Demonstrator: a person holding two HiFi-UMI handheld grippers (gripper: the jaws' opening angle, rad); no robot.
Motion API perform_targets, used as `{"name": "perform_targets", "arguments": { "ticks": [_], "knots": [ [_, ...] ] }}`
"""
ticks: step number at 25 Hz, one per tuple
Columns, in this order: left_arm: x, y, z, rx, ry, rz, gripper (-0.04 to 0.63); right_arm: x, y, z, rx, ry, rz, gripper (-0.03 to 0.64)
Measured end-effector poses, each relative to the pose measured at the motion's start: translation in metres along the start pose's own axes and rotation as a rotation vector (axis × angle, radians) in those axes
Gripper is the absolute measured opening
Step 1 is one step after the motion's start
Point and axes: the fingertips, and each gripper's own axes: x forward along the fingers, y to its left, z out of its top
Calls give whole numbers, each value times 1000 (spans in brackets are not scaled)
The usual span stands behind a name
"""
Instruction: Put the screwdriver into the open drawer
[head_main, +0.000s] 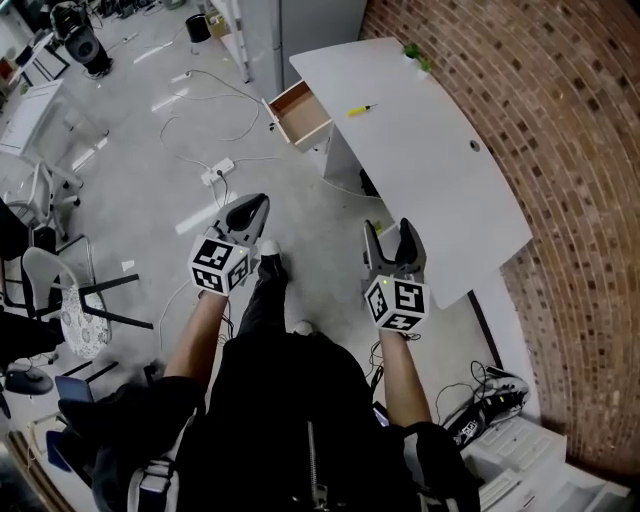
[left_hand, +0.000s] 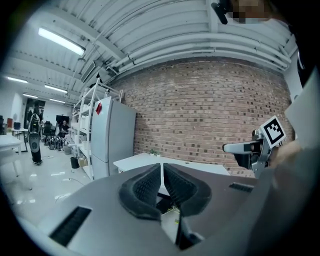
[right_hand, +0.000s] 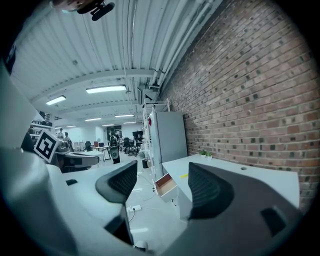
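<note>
A yellow screwdriver (head_main: 361, 109) lies on the white desk (head_main: 440, 190) near its far end, just right of the open wooden drawer (head_main: 300, 112) that juts out from the desk's left side. Both grippers hang in the air well short of the desk, over the floor. My left gripper (head_main: 254, 207) is shut with nothing in it; its pads (left_hand: 147, 187) meet. My right gripper (head_main: 388, 232) stands open and empty, and between its jaws I see the drawer (right_hand: 166, 185) and the screwdriver (right_hand: 184, 175) far ahead.
A brick wall (head_main: 560, 150) runs along the desk's right side. A small plant (head_main: 415, 55) sits at the desk's far end. A tall grey cabinet (head_main: 300, 30) stands beyond the drawer. Cables and a power strip (head_main: 217, 172) lie on the floor; chairs (head_main: 60, 290) stand at left.
</note>
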Motion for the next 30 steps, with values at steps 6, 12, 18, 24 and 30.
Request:
{"name": "perform_targets", "arguments": {
  "ticks": [6,12,18,24,30],
  "knots": [
    [55,37,6,-28,-11,-52,37,52,-14,2,14,-1,-59,316],
    [128,96,30,-13,-28,-104,35,130,-22,15,34,26,-113,316],
    [206,162,50,63,10,-183,35,225,-27,45,50,18,-186,310],
    [276,211,70,124,36,-277,35,306,-34,62,73,30,-252,303],
    [323,230,68,101,46,-342,35,345,-46,59,102,45,-313,287]
  ]
}}
